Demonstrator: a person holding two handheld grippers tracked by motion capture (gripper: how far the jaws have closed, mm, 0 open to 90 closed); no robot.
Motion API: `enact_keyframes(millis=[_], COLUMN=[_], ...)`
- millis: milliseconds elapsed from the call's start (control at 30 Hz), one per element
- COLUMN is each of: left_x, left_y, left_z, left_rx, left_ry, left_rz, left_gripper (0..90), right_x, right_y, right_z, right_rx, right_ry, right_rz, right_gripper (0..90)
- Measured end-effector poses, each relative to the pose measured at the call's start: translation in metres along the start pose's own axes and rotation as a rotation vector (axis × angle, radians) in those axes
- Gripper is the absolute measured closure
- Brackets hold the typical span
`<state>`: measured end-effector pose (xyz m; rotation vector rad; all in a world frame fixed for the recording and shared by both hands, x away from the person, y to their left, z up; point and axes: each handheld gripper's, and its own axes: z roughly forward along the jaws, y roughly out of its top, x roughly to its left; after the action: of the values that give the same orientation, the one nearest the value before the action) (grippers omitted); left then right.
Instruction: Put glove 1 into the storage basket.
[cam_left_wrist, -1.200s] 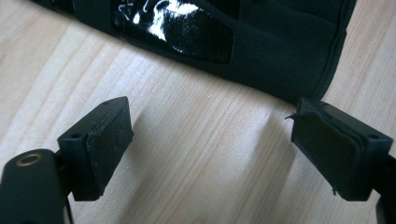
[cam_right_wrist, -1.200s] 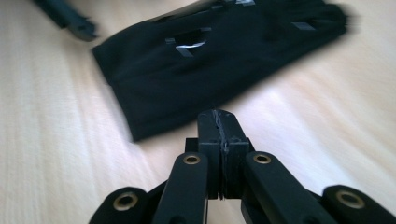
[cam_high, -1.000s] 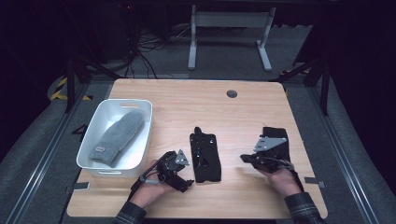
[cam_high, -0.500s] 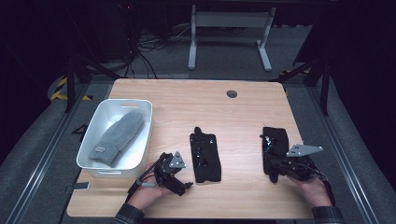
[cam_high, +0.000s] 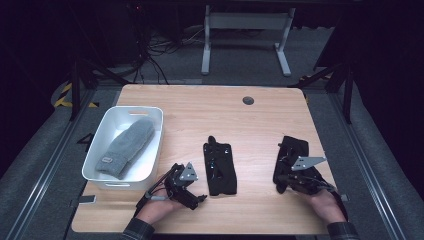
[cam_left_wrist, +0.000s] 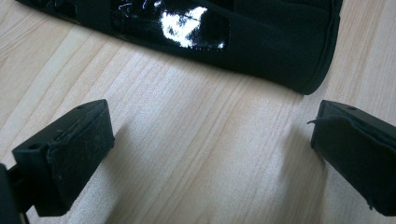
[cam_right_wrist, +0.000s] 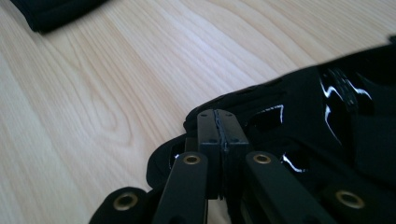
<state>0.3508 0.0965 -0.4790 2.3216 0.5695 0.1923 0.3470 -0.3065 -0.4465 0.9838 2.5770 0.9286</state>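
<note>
Two black gloves lie on the wooden table (cam_high: 200, 110). One black glove (cam_high: 220, 167) is at the centre, its cuff (cam_left_wrist: 261, 42) toward me. My left gripper (cam_high: 186, 189) sits just left of that cuff, open. In the left gripper view bare wood lies between the left gripper's (cam_left_wrist: 210, 154) wide-apart jaws, and the cuff is just beyond them. The second black glove (cam_high: 292, 150) lies at the right. My right gripper (cam_high: 294, 181) rests over its near end, jaws pressed together. The right gripper's (cam_right_wrist: 219, 123) tips lie against this glove (cam_right_wrist: 336, 121); no fabric shows between them.
A white bin (cam_high: 102, 172) at the left holds a grey knitted mitten (cam_high: 125, 147). A dark round hole (cam_high: 248, 100) marks the table's far side. The table's near edge is close under both hands. Bare wood (cam_high: 257, 165) separates the two gloves.
My right gripper swung out to the right off the right glove, then came partly back over its near end. The left gripper has stayed open beside the centre glove.
</note>
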Motion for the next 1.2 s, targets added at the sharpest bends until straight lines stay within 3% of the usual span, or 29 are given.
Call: enact_keyframes(millis=[433, 800, 967, 1067, 1200], left_x=[0.0, 0.0, 0.0, 0.0, 0.0], left_y=[0.0, 0.0, 0.0, 0.0, 0.0], left_z=[0.0, 0.0, 0.0, 0.0, 0.0], left_rx=[-0.002, -0.002, -0.001, -0.002, -0.002], left_ry=[0.002, 0.0, 0.0, 0.0, 0.0], left_rz=[-0.002, -0.002, -0.001, -0.002, -0.001], left_gripper=[0.0, 0.0, 0.0, 0.0, 0.0], right_x=[0.009, 0.015, 0.011, -0.004, -0.034], right_y=[0.053, 0.083, 0.086, 0.081, 0.064], right_z=[0.046, 0.074, 0.062, 0.046, 0.025], right_rx=[-0.007, -0.022, -0.067, -0.098, -0.118], right_ry=[0.042, 0.077, 0.052, 0.014, -0.066], right_rz=[-0.062, -0.082, -0.086, -0.05, 0.021], right_gripper=[90.0, 90.0, 90.0, 90.0, 90.0])
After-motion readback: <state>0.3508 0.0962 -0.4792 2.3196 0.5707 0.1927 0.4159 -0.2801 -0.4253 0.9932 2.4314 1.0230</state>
